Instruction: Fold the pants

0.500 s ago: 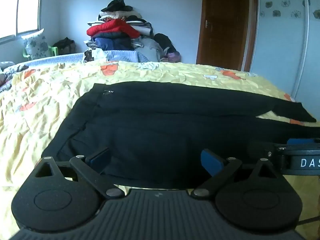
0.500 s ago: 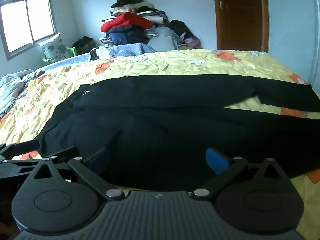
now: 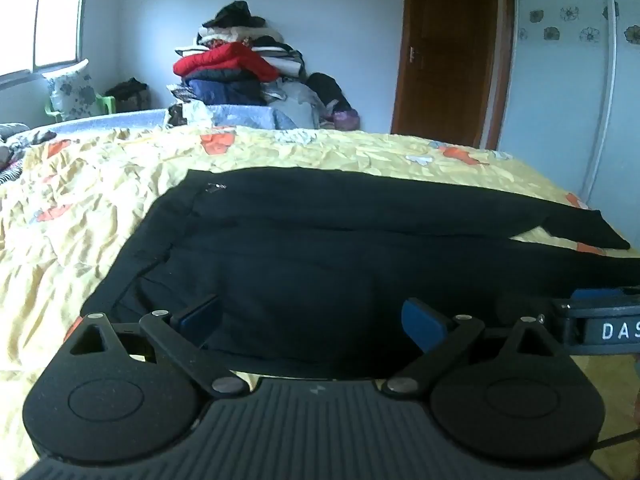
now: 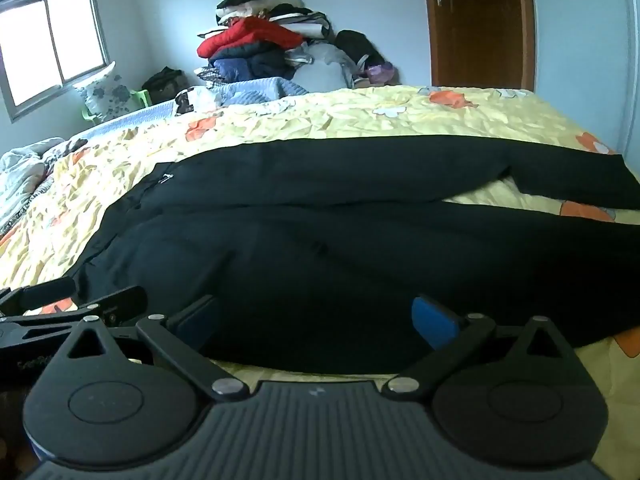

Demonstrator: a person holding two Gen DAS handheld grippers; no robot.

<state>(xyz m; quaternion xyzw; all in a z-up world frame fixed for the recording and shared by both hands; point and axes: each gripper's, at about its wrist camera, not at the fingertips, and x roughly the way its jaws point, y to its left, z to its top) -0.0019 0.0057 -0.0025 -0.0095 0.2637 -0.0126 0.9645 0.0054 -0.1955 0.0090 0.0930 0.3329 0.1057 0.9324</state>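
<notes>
yellow floral bed point(image 3: 120, 184), black pants point(image 3: 320, 248) flat

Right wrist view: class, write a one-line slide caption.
Open right tool hovers at the near edge of long black fabric pants spread flat on a yellow floral bedspread.

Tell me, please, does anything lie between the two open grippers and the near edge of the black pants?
Nothing visible does. The left gripper and right gripper sit at the near edge of the pants, on the bedspread.
</notes>
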